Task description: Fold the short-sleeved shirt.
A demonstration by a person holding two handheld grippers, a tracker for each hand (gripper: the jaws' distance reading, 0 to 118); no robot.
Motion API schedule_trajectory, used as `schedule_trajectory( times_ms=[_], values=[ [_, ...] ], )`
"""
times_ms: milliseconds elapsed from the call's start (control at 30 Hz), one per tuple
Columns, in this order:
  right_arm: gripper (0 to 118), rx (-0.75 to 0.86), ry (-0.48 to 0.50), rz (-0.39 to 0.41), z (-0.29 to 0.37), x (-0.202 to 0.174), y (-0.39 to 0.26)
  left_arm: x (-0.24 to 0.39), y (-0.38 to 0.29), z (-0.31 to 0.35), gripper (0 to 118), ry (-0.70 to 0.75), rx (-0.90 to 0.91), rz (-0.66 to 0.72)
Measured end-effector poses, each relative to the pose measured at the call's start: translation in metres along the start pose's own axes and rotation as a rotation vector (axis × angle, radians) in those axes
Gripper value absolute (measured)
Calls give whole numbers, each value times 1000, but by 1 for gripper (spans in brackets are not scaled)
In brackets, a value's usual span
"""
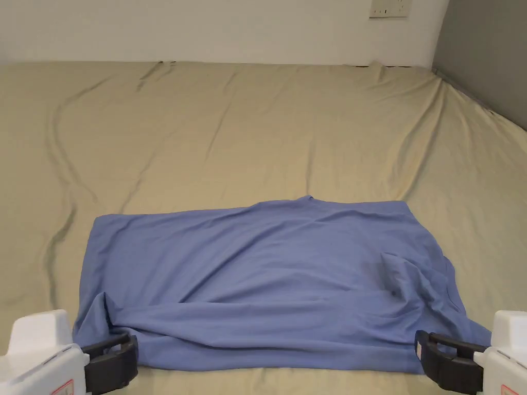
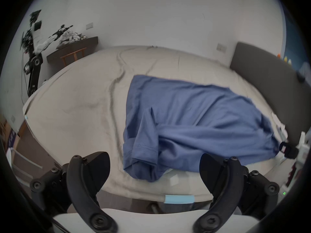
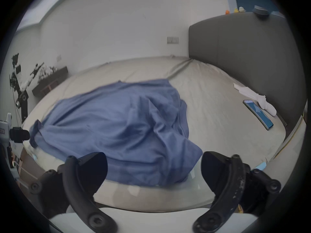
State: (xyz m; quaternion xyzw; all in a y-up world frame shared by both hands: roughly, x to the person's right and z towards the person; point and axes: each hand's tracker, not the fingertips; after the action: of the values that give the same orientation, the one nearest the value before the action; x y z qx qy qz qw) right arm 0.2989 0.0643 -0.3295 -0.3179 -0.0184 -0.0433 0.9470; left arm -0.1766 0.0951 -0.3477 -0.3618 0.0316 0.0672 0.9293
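Spreading wide ahead of both tools, the bed [image 1: 257, 118] carries a rumpled beige sheet with long creases running away from the left tool. A dark grey padded headboard [image 3: 244, 55] stands along the bed's edge beyond the right tool's outer side, and a white wall [image 1: 206, 25] closes the far side.

The blue short-sleeved shirt [image 1: 267, 277] lies on the sheet directly in front of the two tools, stretched sideways between them, with its near edge close to the bed's near edge. It is loosely folded and wrinkled. In the left gripper view, a hemmed sleeve [image 2: 144, 145] lies folded over the body just ahead of the left tool's opening. In the right gripper view, a bunched ridge of cloth rises just ahead of the right tool.

The left tool [image 2: 154, 174] hangs at the shirt's near left corner, its jaws spread wide apart with nothing between them. The right tool [image 3: 154, 172] sits at the near right corner, its jaws likewise spread wide and empty; the cloth lies beyond their tips.

Farther off on the right tool's outer side, a white cloth [image 3: 257, 98] lies beside the headboard, and a phone [image 3: 257, 114] rests just next to it on the sheet.
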Motion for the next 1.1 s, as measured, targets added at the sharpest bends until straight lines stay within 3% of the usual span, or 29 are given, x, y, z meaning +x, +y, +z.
schedule_trajectory(
  times_ms=[67,133,267,333,367,400,433,500,533,567,600,700,800,933,967,1033,1067,1100],
  values=[
    [111,85,15,-16,14,-8,3,8,4,18,109,23,55,22],
    [111,179,27,23,29,-21,12,15,4,34,106,42,197,5],
    [112,415,26,158,65,-51,38,35,15,75,82,-96,497,-167],
    [112,523,30,222,78,-61,50,45,21,91,74,-114,642,-165],
    [110,580,17,230,85,-67,54,47,25,96,60,-93,684,-146],
    [98,619,19,235,90,-71,58,50,30,99,23,-63,697,-127],
    [76,657,33,235,95,-73,60,52,34,100,0,-40,711,-125],
    [2,674,62,222,97,-74,68,54,41,95,0,-13,726,-135],
    [2,678,28,222,96,-78,71,52,43,91,0,12,717,-152],
    [2,720,-66,220,95,-81,72,51,47,89,0,-4,697,-177],
    [2,717,-51,242,90,-85,78,50,48,87,0,-2,706,-172],
    [2,701,9,209,85,-83,87,49,51,87,0,1,716,-169],
    [2,702,5,174,80,-78,86,46,60,78,0,12,687,-163],
    [2,650,11,158,62,-75,98,28,93,33,0,62,521,-95],
    [2,640,4,155,55,-75,100,22,103,19,7,59,479,-89],
    [2,601,10,156,41,-74,106,14,121,-5,43,43,433,-57],
    [2,578,13,157,33,-73,109,11,133,-21,74,37,387,-44],
    [2,553,28,160,24,-73,111,6,146,-40,113,28,334,-34]
  ],
)
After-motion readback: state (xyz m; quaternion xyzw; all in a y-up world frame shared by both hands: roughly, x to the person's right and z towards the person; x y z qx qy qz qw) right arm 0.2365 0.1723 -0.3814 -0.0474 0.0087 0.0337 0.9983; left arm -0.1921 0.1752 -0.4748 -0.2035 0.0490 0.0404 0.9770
